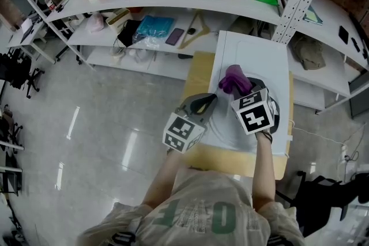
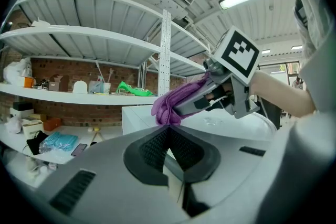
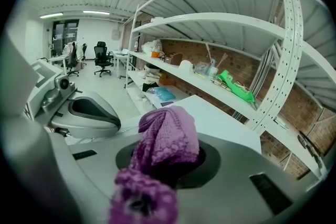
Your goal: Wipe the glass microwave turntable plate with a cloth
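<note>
Head view: pinching glass plate [image 1: 223, 125] rim in closed left gripper [image 1: 209, 99]; bunching purple cloth [image 1: 233, 78] in right gripper [image 1: 241, 89], just beyond left tips.
Left gripper view: steadying plate, directly ahead.
Right gripper view: squeezing cloth tight.
Seemingly starting wipe; next needing cloth pressing down, sweeping.

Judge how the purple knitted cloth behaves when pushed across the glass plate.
Probably floppy: the purple knitted cloth bunches and folds in the right tongs. Likely light, held by one pinch. Its open knit may drag on the glass plate.

Green letters on the shirt [image 1: 213, 217] cannot be read.
</note>
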Available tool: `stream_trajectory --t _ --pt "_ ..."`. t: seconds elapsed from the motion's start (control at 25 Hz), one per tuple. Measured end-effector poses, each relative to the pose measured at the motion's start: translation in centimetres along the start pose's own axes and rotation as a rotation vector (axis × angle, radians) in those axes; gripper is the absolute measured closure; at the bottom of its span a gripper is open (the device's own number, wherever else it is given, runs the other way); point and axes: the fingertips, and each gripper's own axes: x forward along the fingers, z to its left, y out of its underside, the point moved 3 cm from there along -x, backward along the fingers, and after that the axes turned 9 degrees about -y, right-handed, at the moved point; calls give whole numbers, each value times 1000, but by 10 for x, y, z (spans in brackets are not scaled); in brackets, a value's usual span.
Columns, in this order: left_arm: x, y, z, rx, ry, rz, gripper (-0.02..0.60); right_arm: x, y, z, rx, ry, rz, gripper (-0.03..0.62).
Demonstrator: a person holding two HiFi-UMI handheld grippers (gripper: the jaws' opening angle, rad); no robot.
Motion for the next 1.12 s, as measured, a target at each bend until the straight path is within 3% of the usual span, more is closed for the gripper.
stream_trajectory --t 0.56,1.12 --pt "0 1 1 -1 -7 3 580 -28 18 67 -87 -138 45 539" --pt "0 1 0 12 -21 11 580 -64 38 119 -83 -304 40 539"
